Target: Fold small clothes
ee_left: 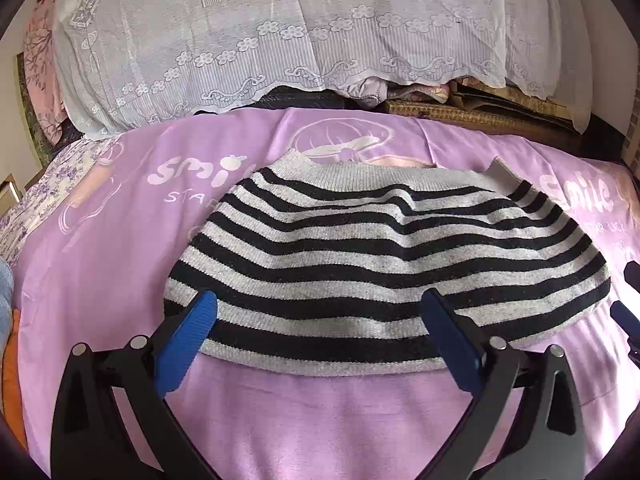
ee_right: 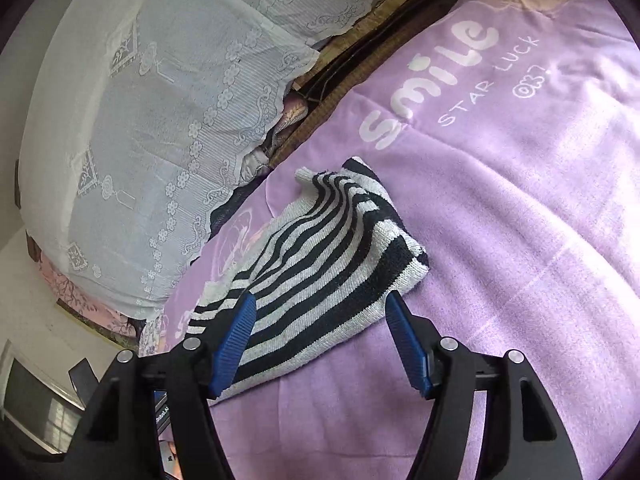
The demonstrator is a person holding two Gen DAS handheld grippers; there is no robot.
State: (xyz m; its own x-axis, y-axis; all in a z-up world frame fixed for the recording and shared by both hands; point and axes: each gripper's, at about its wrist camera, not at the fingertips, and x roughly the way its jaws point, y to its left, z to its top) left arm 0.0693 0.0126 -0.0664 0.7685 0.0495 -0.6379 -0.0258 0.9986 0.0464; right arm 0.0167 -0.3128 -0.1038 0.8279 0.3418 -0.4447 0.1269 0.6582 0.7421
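A black-and-grey striped knit sweater (ee_left: 380,240) lies folded on the purple blanket (ee_left: 320,420), its grey ribbed hem on the far side. My left gripper (ee_left: 320,298) is open wide just above the sweater's near edge, with its blue pads (ee_left: 188,340) apart over the stripes. In the right wrist view the same sweater (ee_right: 328,248) runs diagonally. My right gripper (ee_right: 322,298) is open over its near corner, and neither blue pad (ee_right: 408,344) presses on the knit.
A white lace cover (ee_left: 280,40) drapes a tall pile behind the blanket. A woven mat and dark boards (ee_left: 480,120) lie at the back right. Orange and blue cloth (ee_left: 10,360) shows at the left edge. Bare purple blanket (ee_right: 520,220) spreads to the right of the sweater.
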